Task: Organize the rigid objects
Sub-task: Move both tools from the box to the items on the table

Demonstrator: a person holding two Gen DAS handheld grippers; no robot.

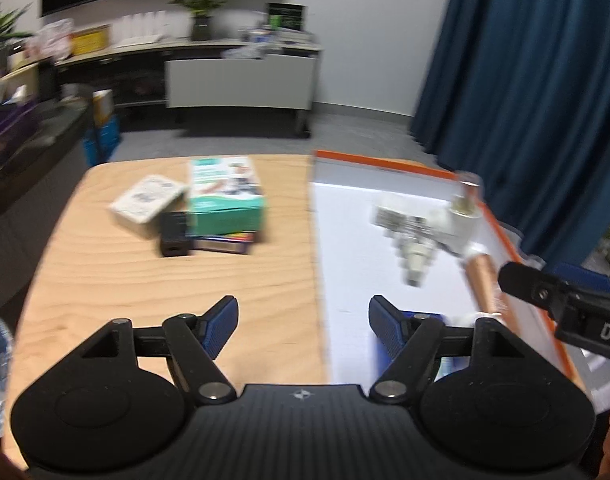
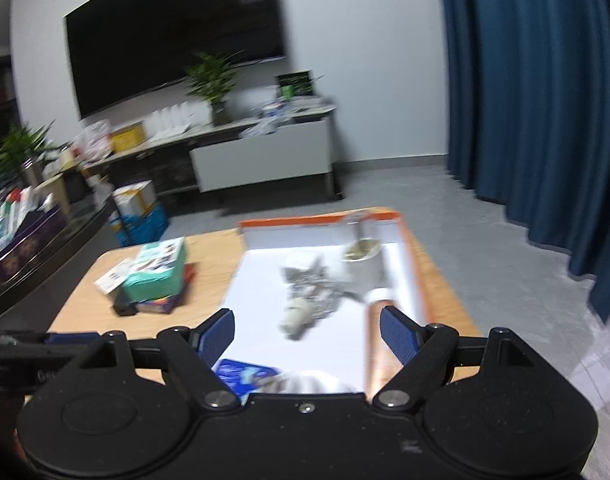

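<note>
— Copper-coloured, that tube [image 1: 481, 280]? Where did it lie?

— Inside the white tray with the orange rim [image 1: 385, 158], hard against its right-hand wall, long axis running along that wall, away from the cameras. Beyond its far end stood a white cup [image 1: 463, 216], and toward the tray's middle lay a grey jumble of small metal-looking parts [image 1: 409, 236], too blurred to name.

— And the claws?

— Both were spread wide and carried nothing. The left gripper [image 1: 303, 320] hung over the seam where the wooden table [image 1: 105, 280] met the tray's left wall. The right gripper [image 2: 307, 330] hung over the tray's near end, and in its own view the tube [image 2: 375, 336] ran just inside its right finger [image 2: 399, 334].

— So which hand was nearer?

— The right, I judged. The tube lay ahead and slightly right of it, nearly parallel to its fingers. From the left it lay well off to the right, past the grey parts.

— Then a grasp would need what?

— Probably a turn of the wrist, so the jaws would close across the tube and not along it. The tray wall touching it left little room for the outer finger.

— And the boxes?

— A teal box [image 1: 225, 192] sat on a colourful one on the table's left half, with a white carton [image 1: 145, 200] and a small black block [image 1: 176, 234] beside it, well apart from either claw.
</note>
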